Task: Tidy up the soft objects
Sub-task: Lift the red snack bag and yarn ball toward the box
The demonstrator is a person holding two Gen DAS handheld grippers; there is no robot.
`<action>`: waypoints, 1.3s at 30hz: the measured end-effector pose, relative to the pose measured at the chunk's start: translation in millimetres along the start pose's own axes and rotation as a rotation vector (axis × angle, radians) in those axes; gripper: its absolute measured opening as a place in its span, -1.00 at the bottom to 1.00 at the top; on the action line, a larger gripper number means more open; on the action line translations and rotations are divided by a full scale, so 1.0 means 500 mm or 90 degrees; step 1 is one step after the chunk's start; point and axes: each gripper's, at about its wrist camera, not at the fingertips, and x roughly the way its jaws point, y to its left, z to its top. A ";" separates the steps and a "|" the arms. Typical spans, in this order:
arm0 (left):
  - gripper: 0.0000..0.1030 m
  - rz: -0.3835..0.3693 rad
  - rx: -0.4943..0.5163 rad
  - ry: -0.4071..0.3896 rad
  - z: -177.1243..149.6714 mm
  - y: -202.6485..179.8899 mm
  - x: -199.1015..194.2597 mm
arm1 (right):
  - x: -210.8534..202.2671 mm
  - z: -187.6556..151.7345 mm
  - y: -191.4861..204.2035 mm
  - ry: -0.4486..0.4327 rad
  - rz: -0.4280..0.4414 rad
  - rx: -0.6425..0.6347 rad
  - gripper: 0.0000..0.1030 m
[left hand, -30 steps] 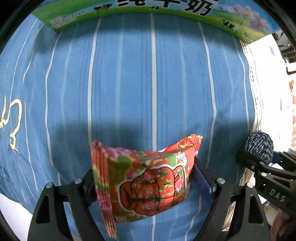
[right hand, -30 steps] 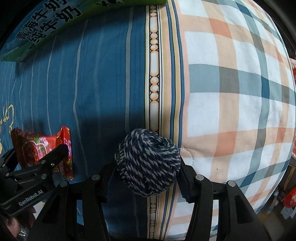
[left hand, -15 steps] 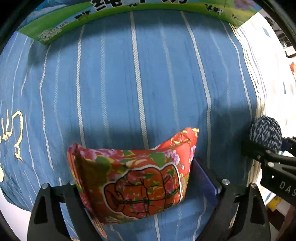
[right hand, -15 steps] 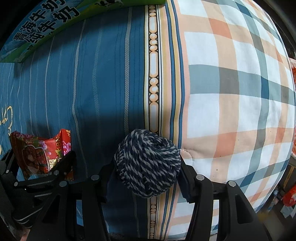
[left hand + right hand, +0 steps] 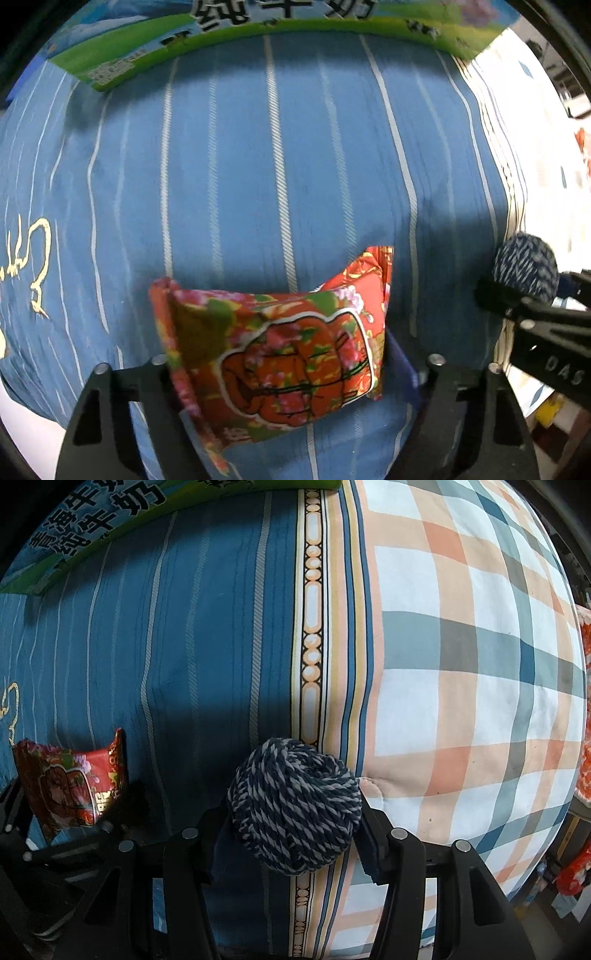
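Where fingers close: yarn ball (image 5: 293,806), pouch (image 5: 275,354).

The floral pouch (image 5: 273,354) is red-orange with pink blossoms, green patches and a white-outlined orange motif. The yarn ball (image 5: 293,806) twists dark navy with pale grey strands. The bedsheet (image 5: 258,177) is blue with thin white stripes and gold script at 9 o'clock; toward 3 o'clock the quilt (image 5: 461,686) is white, peach and slate-blue plaid. At 12 o'clock the carton (image 5: 258,29) is green and blue with black characters.
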 end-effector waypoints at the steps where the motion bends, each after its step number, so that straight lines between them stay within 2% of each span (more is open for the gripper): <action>1: 0.51 -0.003 -0.005 0.000 0.000 -0.001 -0.002 | -0.001 -0.001 0.003 -0.002 -0.004 -0.002 0.12; 10: 0.43 -0.022 -0.027 -0.009 -0.011 0.005 -0.020 | -0.013 -0.018 0.021 -0.018 -0.013 -0.008 0.07; 16: 0.42 -0.033 -0.027 -0.026 -0.018 0.061 -0.079 | -0.029 -0.031 0.022 -0.028 -0.012 -0.010 0.06; 23: 0.42 -0.056 -0.029 -0.055 -0.011 0.088 -0.144 | -0.075 -0.048 0.016 -0.050 0.008 -0.010 0.06; 31: 0.42 -0.093 -0.023 -0.106 0.003 0.132 -0.267 | -0.189 -0.060 0.013 -0.107 0.051 -0.006 0.06; 39: 0.42 -0.110 -0.007 -0.209 0.030 0.165 -0.450 | -0.339 -0.058 0.005 -0.187 0.094 -0.001 0.06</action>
